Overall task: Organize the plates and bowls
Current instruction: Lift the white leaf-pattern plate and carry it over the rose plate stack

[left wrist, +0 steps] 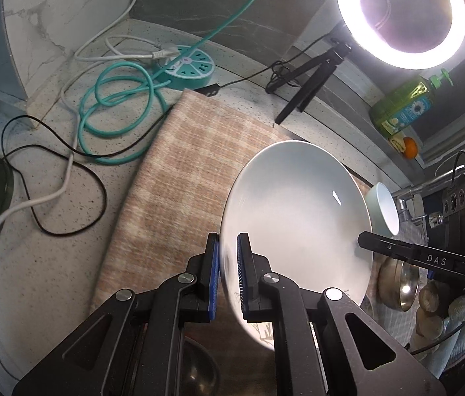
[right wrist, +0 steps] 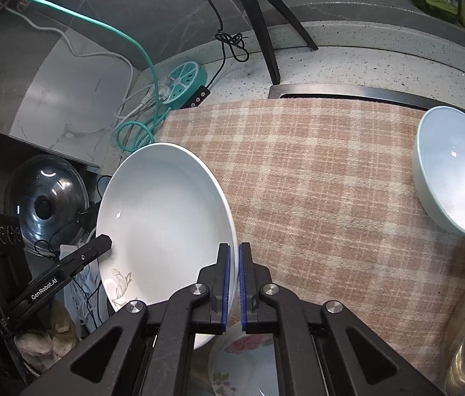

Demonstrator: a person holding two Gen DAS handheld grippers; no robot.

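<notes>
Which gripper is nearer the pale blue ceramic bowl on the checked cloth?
Right. The right gripper and left gripper clamp opposite rims of the white plate; the pale blue ceramic bowl sits beyond the right one.

Our left gripper [left wrist: 229,274] angled steeply downward, blue pads clamped close together on a thin rim, our right gripper [right wrist: 234,283] likewise pitched down, jaws pinched nearly shut on the opposite edge, both facing each other
</notes>
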